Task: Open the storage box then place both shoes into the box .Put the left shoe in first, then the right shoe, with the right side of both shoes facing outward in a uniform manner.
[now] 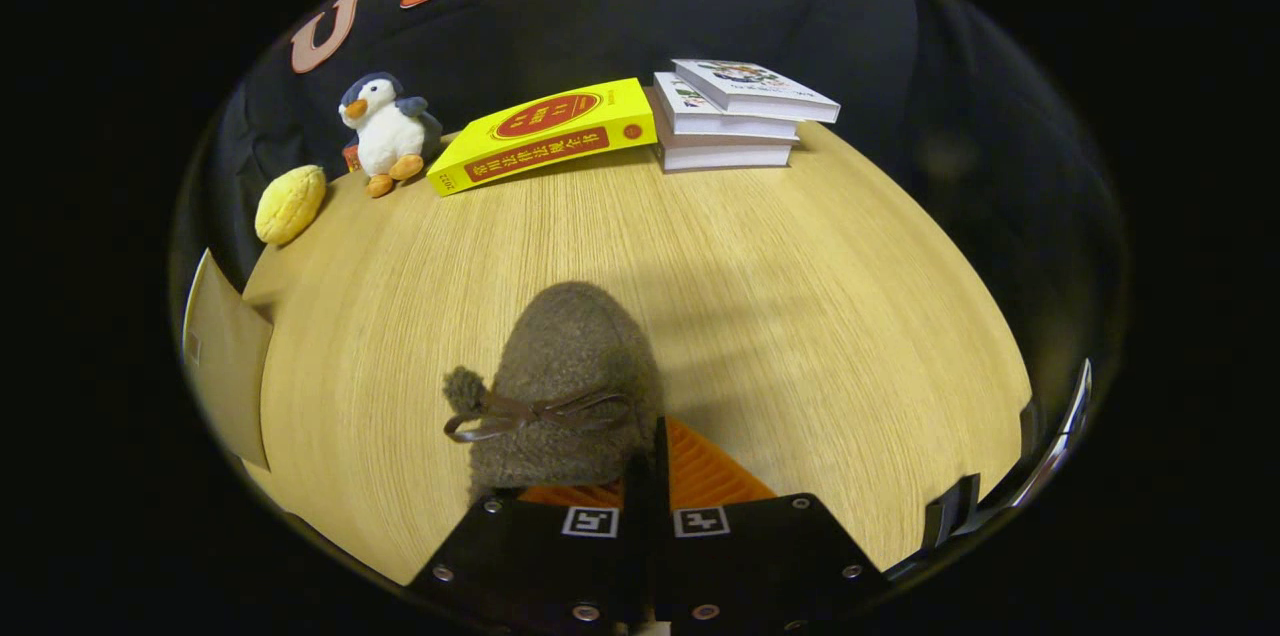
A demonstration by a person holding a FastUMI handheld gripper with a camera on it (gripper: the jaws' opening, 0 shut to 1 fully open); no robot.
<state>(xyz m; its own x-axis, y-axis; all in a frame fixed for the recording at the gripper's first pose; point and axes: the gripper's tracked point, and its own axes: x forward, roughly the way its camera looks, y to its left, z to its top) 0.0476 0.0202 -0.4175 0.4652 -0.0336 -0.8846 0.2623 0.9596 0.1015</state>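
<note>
I am holding my gripper [648, 476] low over the round light-wood worktop [800, 296], and its two fingers are pressing together on the back edge of a brown fuzzy fleece shoe [570, 366], so the gripper is clamped on that shoe. The shoe is pointing its rounded toe away from me, sitting just ahead of and slightly left of the fingers, with a thin brown lace bow [520, 413] and a small pom-pom across its top; I cannot tell whether its sole is touching the worktop or lifted. Well beyond the shoe, along the far rim of the worktop, a thick yellow book with a red label [545, 134] is lying beside a stack of three white books [735, 116]. Left of the yellow book a small white-and-grey plush penguin [385, 131] is standing upright, and further left a yellow bun-shaped soft toy [291, 204] is resting near the worktop edge. A tan cardboard flap [225, 356] is showing off the worktop's left side.
</note>
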